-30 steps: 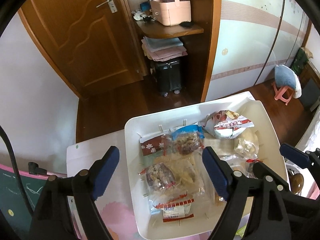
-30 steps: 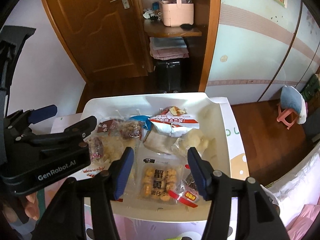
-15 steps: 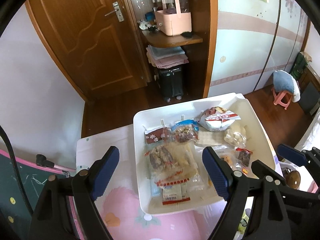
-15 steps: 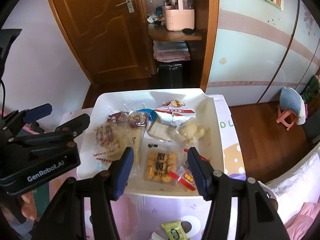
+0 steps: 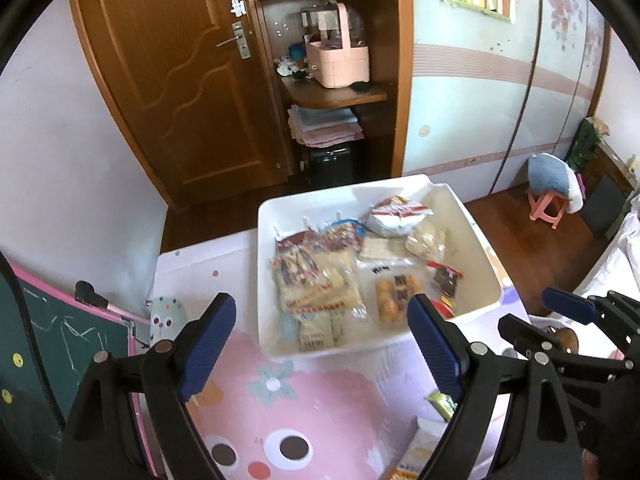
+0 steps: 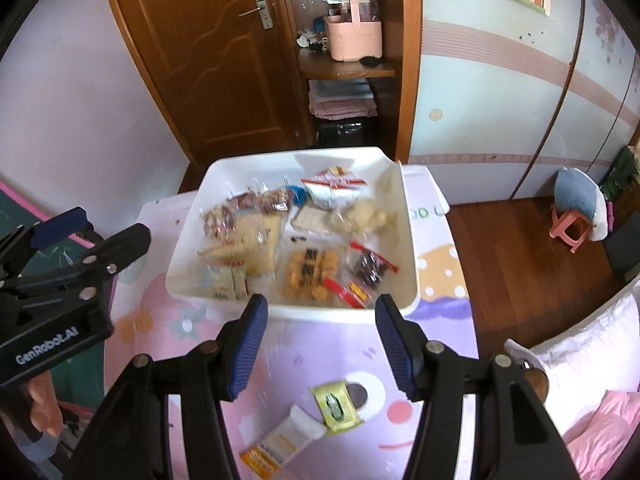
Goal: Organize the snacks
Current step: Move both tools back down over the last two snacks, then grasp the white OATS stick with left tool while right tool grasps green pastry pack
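Note:
A white bin (image 5: 265,268) (image 6: 188,240) on the pink table mat holds several snack packs, among them a red-and-white bag (image 5: 396,216) (image 6: 332,186) and a clear cookie pack (image 5: 394,292) (image 6: 310,268). Two packets lie loose on the mat in front of it: a yellow-green one (image 6: 336,404) (image 5: 440,400) and a white-and-orange one (image 6: 280,440) (image 5: 416,452). My left gripper (image 5: 320,308) (image 6: 96,236) hovers above the bin's near edge, its jaws opening with nothing between them. My right gripper (image 6: 321,306) (image 5: 540,316) hangs beside it, open and empty.
A green chalkboard (image 5: 40,340) stands off the table's left edge. A bed with a white pillow (image 6: 580,352) lies to the right. Beyond the table are a wooden door (image 5: 172,80), a shelf with a pink basket (image 5: 340,64) and a pink stool (image 6: 568,228). A hand (image 6: 42,404) holds the left gripper.
Both grippers have drawn back and up from over the bin. The bin now looks smaller and farther off, and the mat with the two loose packets has come into view.

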